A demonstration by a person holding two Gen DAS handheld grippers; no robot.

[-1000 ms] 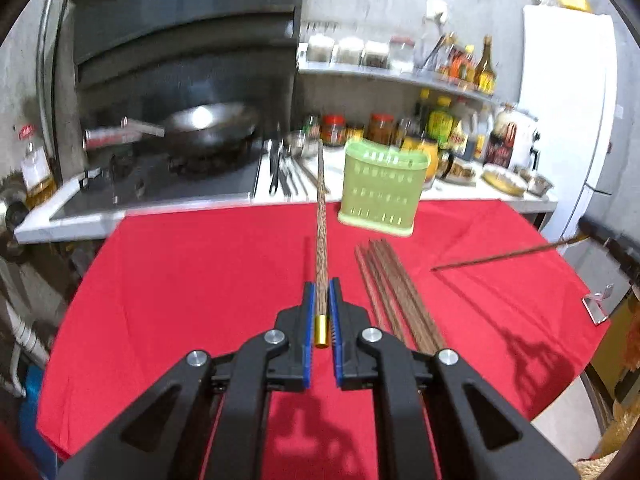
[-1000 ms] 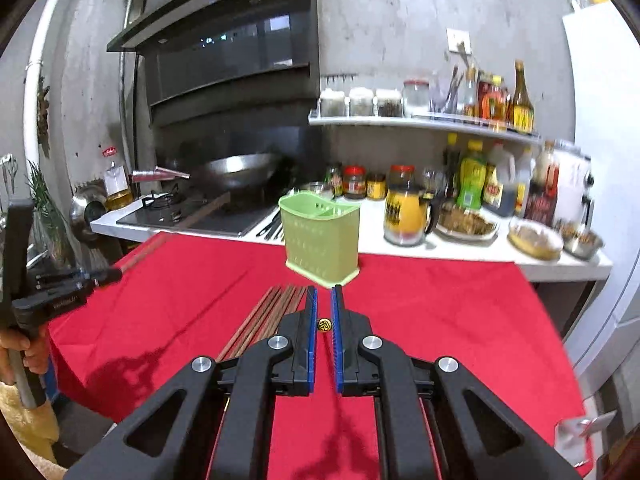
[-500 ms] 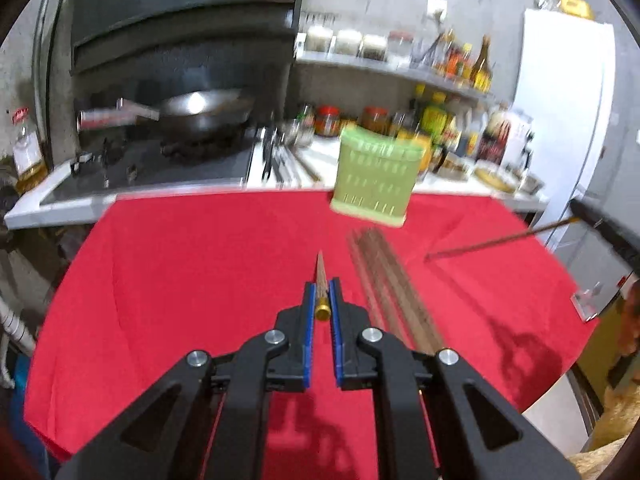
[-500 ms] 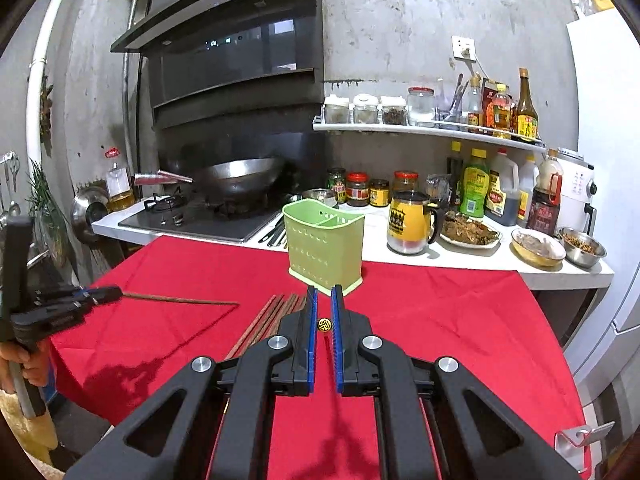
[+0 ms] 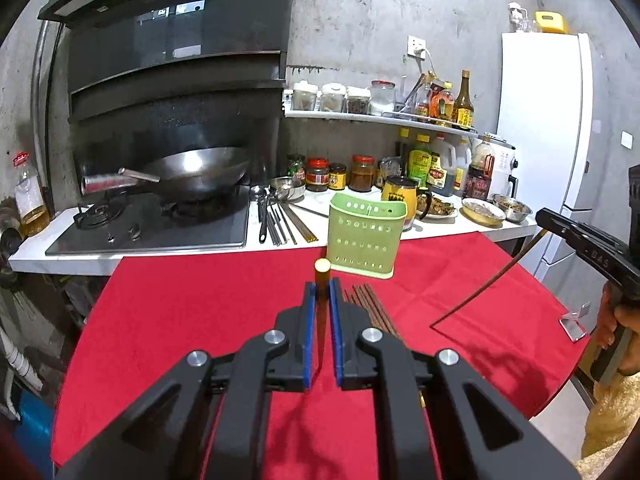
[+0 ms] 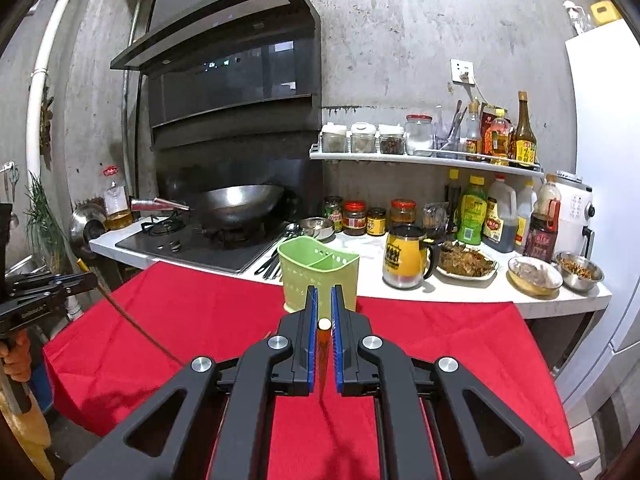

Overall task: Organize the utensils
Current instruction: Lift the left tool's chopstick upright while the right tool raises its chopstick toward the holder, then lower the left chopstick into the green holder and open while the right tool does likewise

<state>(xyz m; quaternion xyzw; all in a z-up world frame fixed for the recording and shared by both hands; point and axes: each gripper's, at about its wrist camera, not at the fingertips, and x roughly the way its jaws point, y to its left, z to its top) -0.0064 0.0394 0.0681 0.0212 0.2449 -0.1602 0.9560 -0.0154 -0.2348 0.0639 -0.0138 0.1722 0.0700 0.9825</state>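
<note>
Gripping one chopstick each, both claws are raised above the red cloth (image 5: pixel 192 320) on the counter. Left claw (image 5: pixel 322 292) is closed on a left chopstick (image 5: pixel 321 270) near its gold-capped end, cap up, shaft dropping between the jaws. Right claw (image 6: pixel 324 312) is likewise clamped on a right chopstick (image 6: pixel 323 326), cap toward the camera; in the left view its long shaft slants down from that claw until the tip is near or on the cloth. Holding near the capped end leaves the thin tip free, which I judge suits tip-first loading. Green holder (image 6: pixel 320 276) stands upright at the cloth's far edge, just ahead of both claws, two compartments visible and apparently empty from the right view. Remaining chopsticks (image 5: pixel 370 308) lie bundled on the cloth between the left claw and the holder, so most of the sorting looks undone. Metal utensils (image 5: pixel 280 224) lie on the white worktop beside the stove, behind the holder. Next step, as I read it: carry a tip over the holder's rim and release. Risk: a tilted stick catching the rim or divider.
</note>
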